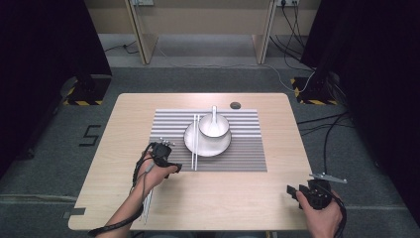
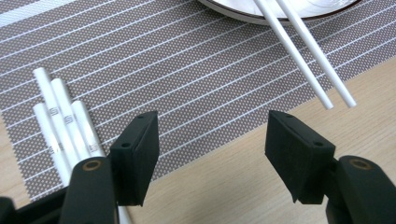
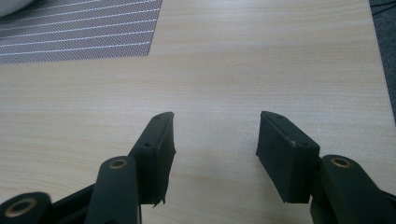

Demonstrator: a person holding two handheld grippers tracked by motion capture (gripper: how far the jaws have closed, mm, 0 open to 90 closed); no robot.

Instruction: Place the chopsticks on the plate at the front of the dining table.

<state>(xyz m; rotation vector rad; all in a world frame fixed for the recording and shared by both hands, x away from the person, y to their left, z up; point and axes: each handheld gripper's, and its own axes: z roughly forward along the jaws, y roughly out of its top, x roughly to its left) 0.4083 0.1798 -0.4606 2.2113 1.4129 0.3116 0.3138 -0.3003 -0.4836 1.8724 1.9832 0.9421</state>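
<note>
A white bowl (image 1: 214, 125) with a white spoon (image 1: 214, 113) in it stands on a white plate (image 1: 207, 144) on a grey striped placemat (image 1: 242, 148). Two white chopsticks (image 1: 194, 144) (image 2: 303, 51) lie side by side across the plate's left rim and down onto the mat. Several more white chopsticks (image 2: 60, 121) (image 1: 147, 203) lie bundled at the mat's near left corner, running under my left hand. My left gripper (image 1: 166, 156) (image 2: 212, 121) hovers open over that corner, nothing between its jaws. My right gripper (image 1: 295, 191) (image 3: 217, 121) is open and empty over bare wood at the front right.
The light wooden table (image 1: 277, 124) has a small dark round cap (image 1: 236, 104) at its back edge. Cables (image 1: 327, 134) run across the grey floor on the right. Black stands with hazard-striped bases (image 1: 84, 91) flank the table's far corners.
</note>
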